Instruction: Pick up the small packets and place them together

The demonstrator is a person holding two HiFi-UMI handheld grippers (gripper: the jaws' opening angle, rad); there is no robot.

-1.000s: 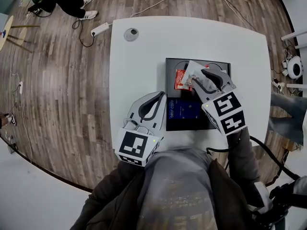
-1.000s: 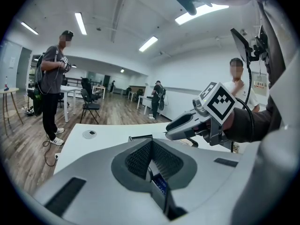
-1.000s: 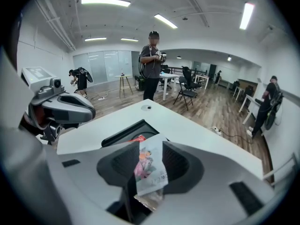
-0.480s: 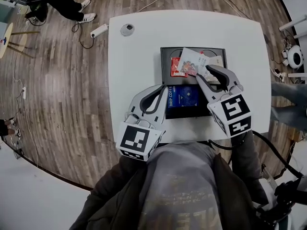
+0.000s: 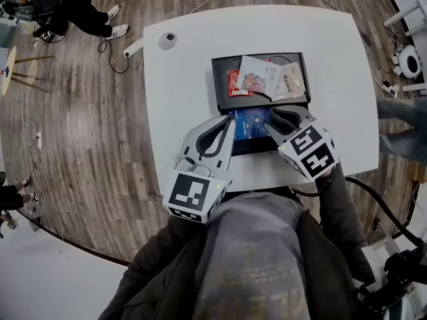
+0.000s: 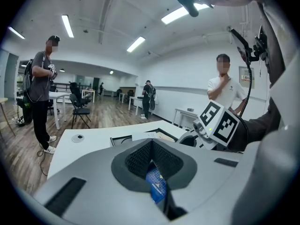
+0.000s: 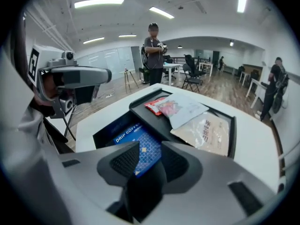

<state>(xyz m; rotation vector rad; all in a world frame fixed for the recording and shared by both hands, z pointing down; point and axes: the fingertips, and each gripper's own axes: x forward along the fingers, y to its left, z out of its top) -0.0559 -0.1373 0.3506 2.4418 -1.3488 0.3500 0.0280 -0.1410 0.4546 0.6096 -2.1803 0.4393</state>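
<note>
White table (image 5: 187, 52), black tray (image 5: 217, 85): three packets (image 5: 267, 77) lie gathered at the tray's far end, so the right gripper (image 7: 150, 156), jaws parted, hovers over the near-end blue packet (image 5: 250, 122), left gripper (image 5: 229, 122) closed.

Bright ceiling strip lights (image 6: 68, 26), fisheye edges

Your white surface (image 5: 187, 99) carries a black tray (image 5: 220, 69) from its middle toward the right. A small round grey disc (image 5: 167, 41) lies near its far left corner, well apart from the tray.
</note>
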